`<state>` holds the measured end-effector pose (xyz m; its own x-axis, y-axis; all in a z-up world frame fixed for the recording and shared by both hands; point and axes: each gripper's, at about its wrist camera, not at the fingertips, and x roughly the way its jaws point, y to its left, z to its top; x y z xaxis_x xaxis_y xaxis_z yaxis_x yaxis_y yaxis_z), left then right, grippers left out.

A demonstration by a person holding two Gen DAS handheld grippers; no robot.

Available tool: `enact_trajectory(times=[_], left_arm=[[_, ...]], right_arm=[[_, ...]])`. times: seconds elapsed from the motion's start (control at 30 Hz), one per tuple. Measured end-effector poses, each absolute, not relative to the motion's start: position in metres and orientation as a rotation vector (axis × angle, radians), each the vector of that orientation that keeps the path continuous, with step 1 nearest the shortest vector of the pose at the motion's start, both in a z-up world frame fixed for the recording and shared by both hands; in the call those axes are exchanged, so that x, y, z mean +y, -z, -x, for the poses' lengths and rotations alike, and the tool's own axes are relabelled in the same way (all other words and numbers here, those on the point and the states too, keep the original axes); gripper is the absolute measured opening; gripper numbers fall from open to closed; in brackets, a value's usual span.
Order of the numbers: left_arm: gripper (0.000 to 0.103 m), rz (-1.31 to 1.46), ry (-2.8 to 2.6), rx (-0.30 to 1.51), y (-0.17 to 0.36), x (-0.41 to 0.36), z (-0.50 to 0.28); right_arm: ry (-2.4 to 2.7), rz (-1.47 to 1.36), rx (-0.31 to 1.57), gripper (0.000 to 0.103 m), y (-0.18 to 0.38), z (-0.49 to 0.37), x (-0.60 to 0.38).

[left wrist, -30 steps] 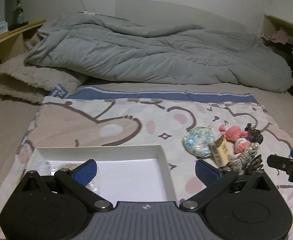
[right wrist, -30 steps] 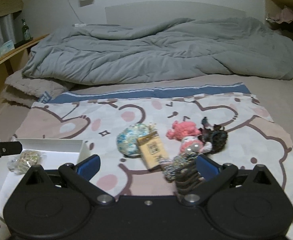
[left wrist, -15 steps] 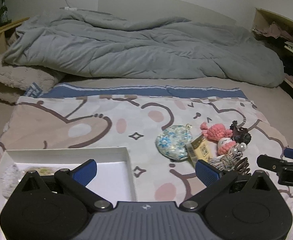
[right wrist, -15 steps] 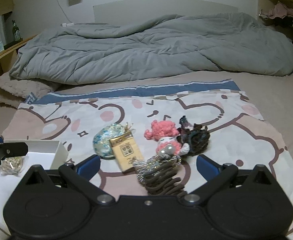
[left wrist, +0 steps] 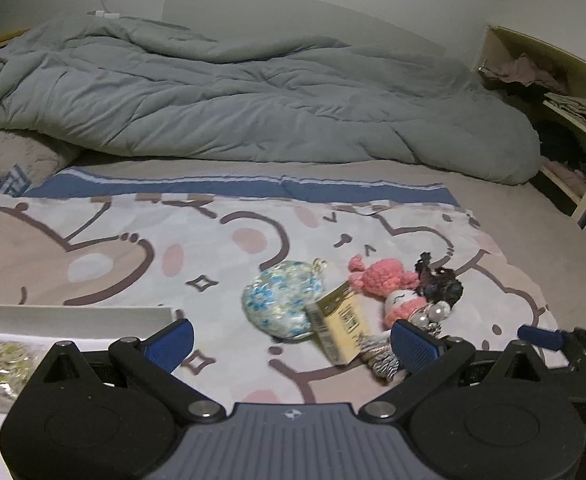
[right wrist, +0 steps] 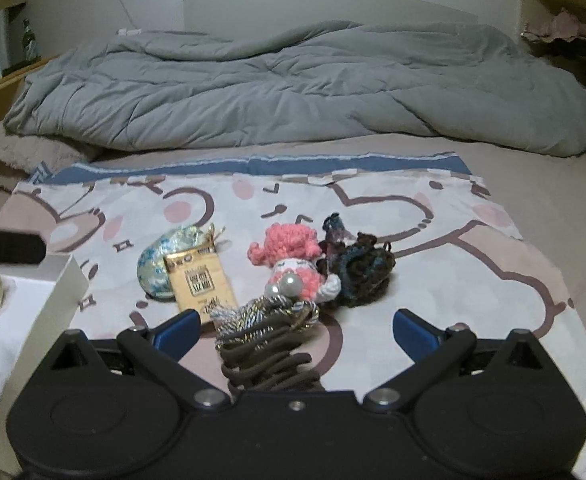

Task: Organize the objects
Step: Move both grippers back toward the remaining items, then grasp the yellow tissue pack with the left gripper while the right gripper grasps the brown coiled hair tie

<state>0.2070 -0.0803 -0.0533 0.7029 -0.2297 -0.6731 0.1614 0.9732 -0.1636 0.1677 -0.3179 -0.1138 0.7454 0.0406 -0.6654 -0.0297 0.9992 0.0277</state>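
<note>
My right gripper (right wrist: 295,326), jaws wide, frames the hair ties (right wrist: 269,344) at lower centre; left gripper (left wrist: 291,340), also wide, waits beside the box (left wrist: 73,312).

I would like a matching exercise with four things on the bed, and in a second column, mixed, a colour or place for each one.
Things:
1. crochet doll
2. flat packet
3. round pouch
4. white box

Colour or place:
a. blue and white pattern
b. far left, a bagged item inside
c. pink yarn hair
d. golden yellow, partly over the pouch

Pairs: 1-c, 2-d, 3-a, 4-b
</note>
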Motion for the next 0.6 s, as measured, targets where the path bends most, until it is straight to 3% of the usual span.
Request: enact_trajectory(times=[0.6], left_arm=[[0.103, 0.420, 0.142, 0.950, 0.113, -0.101, -0.265]], right_arm=[[-0.176, 0.169, 0.771, 0.103, 0.149, -0.170, -0.318]])
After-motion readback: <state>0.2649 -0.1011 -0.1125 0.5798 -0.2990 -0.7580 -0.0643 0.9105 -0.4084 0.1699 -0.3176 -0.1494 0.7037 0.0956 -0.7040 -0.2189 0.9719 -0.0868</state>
